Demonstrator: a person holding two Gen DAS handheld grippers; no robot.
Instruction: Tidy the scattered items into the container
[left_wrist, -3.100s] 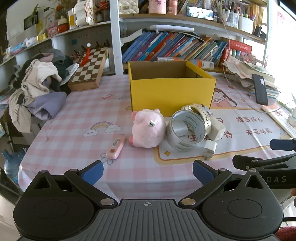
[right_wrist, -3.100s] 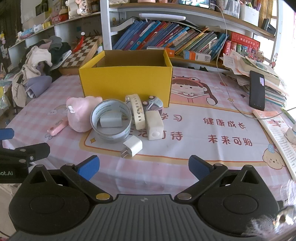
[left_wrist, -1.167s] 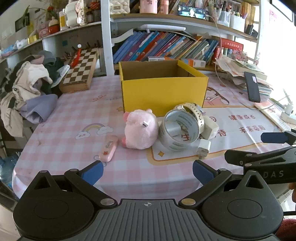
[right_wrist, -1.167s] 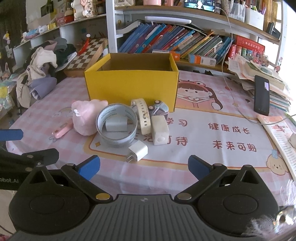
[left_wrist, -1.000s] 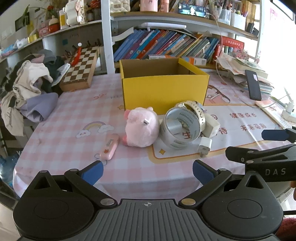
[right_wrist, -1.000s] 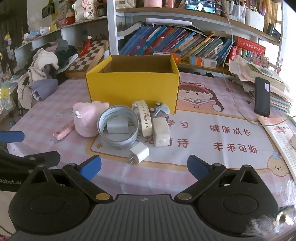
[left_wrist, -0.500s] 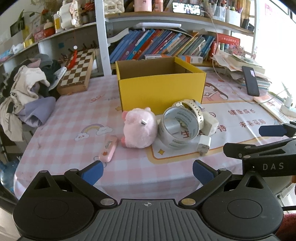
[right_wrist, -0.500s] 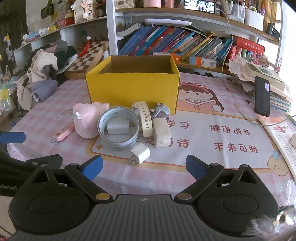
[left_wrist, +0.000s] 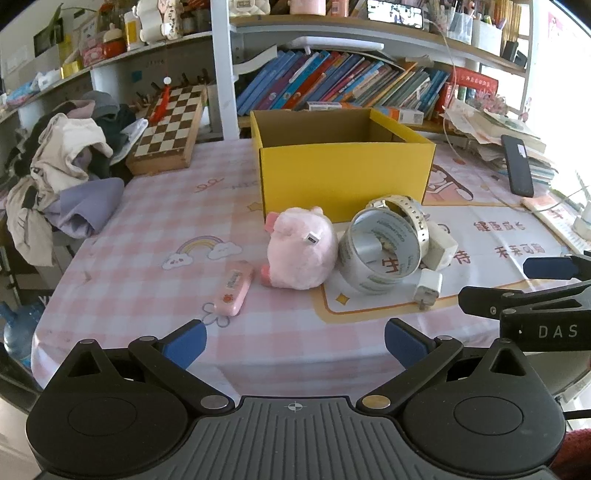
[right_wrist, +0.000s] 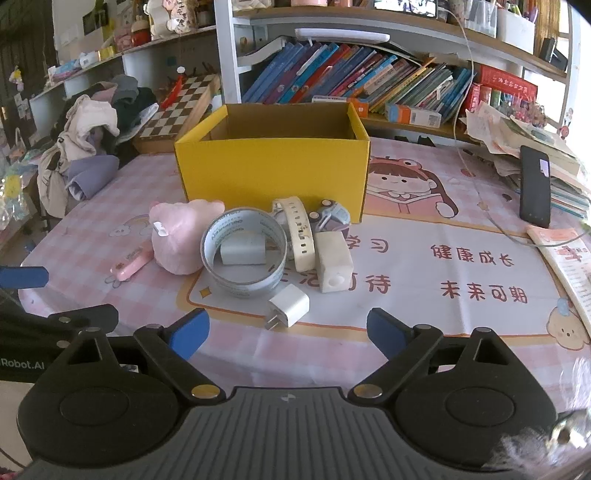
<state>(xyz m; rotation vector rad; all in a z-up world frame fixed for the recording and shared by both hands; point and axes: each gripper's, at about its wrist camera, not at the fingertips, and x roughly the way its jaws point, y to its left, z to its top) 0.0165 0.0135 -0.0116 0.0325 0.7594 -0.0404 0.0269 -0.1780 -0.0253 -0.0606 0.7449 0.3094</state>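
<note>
A pink checked cloth with a printed mat covers the surface (right_wrist: 461, 206); behind its far edge a shelf of slanted books (right_wrist: 369, 85) is seen, and at the far left corner a chessboard box (left_wrist: 168, 129) and a heap of clothes (left_wrist: 62, 173).

Near the middle of the surface one open yellow box (right_wrist: 273, 177) is set. In front of it, toward the near edge, the scattered things are clustered, from left to right: one pink flat case (right_wrist: 131, 264), one pink plush toy (right_wrist: 181, 236), one roll of silver tape (right_wrist: 243, 256) with a pale adapter (right_wrist: 243, 253) lying inside its ring, one cream watch strap (right_wrist: 301, 232), one white block (right_wrist: 334, 262) and one white plug charger (right_wrist: 288, 306). A small patterned item (right_wrist: 330, 216) behind the strap is half hidden and cannot be identified. At the right edge one dark phone (right_wrist: 533, 186) is laid on papers.

The left hand-held gripper (left_wrist: 295, 339) is held wide apart over the near edge, nothing between its jaws. The right hand-held gripper (right_wrist: 288, 330) is spread too, its jaws having just been closing a little, with nothing between them.
</note>
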